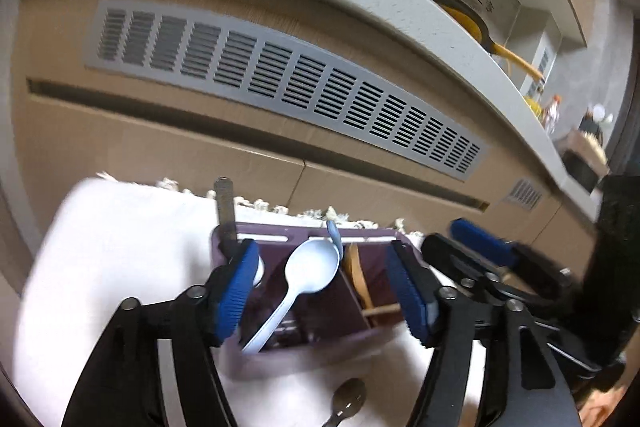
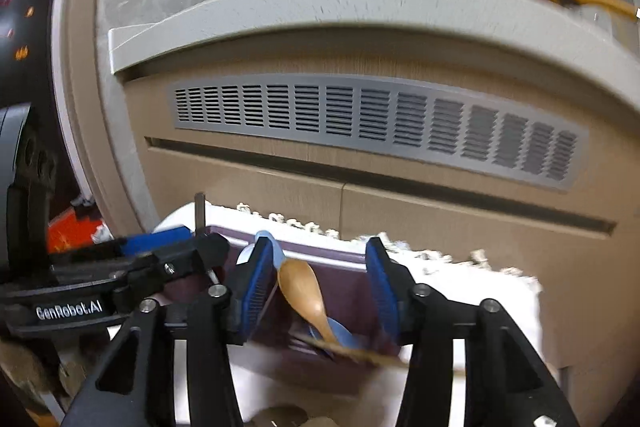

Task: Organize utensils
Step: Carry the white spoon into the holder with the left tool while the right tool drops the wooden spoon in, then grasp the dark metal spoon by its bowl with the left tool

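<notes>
Caddy (image 1: 304,343): white spoon (image 1: 308,275), wooden spoon (image 2: 304,295) leaning inside. Both grippers' fingers open, empty. Risk: nudged caddy tips, spilling spoons.

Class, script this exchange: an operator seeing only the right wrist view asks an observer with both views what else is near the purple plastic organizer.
Operator: What sits left of the brown wooden spoon?
Observer: A white plastic spoon leans in the purple plastic organizer's middle compartment, bowl up.
Operator: Anything outside the organizer?
Observer: A dark metal spoon lies on the white cloth in front of it.
</notes>
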Demonstrator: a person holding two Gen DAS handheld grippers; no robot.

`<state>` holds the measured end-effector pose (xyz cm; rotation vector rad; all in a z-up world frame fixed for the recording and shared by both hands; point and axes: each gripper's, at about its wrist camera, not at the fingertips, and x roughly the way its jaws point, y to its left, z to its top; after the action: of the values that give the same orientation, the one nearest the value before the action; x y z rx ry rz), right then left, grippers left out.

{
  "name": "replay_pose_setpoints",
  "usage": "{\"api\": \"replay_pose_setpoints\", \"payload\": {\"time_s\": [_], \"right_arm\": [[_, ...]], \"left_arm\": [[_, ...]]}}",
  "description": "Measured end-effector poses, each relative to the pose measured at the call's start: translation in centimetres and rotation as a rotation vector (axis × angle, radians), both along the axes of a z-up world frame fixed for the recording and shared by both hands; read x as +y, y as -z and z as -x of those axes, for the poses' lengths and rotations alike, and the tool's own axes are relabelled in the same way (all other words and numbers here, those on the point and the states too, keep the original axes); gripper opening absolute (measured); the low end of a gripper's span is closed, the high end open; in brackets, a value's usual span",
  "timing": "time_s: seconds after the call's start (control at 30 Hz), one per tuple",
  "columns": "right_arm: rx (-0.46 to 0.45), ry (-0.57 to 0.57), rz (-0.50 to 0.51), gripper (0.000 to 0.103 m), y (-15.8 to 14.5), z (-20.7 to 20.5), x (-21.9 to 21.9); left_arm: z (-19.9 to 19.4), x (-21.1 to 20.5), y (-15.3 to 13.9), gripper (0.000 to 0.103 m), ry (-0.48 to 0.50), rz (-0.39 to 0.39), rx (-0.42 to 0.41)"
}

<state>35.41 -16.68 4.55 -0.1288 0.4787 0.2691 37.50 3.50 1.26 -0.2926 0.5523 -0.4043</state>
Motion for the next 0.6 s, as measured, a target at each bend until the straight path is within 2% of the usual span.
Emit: {"api": "replay_pose_setpoints", "payload": {"time_s": [0.07, 0.17, 0.27, 0.33, 0.47, 0.6], "right_arm": [[-0.017, -0.010, 0.012, 0.068, -0.6, 1.7, -0.5], [-0.046, -0.025, 0.040, 0.077, -1.1, 4.9, -1.2], [-0.042, -0.062, 0.073, 0.082, -0.9, 7.3, -1.2], [-0.038, -0.079, 0.111, 0.083, -0.3, 8.8, -1.1], [-0.014, -0.091, 0.173, 0.092, 1.6, 11.3, -1.4], [0.049, -0.101, 0.187, 0.092, 3.9, 13.2, -2.5]], "left_arm": [[1.4, 0.0, -0.4, 0.071, -0.029, -0.056, -0.011], [3.6, -0.2, -0.5, 0.071, -0.034, -0.128, -0.008], [5.4, -1.0, 0.1, 0.071, 0.026, -0.197, 0.001], [6.1, -2.2, 1.5, 0.071, 0.107, -0.270, 0.050], [6.7, -3.9, 4.5, 0.071, 0.204, -0.367, 0.150], [7.1, -5.8, 6.3, 0.071, 0.272, -0.438, 0.179]]}}
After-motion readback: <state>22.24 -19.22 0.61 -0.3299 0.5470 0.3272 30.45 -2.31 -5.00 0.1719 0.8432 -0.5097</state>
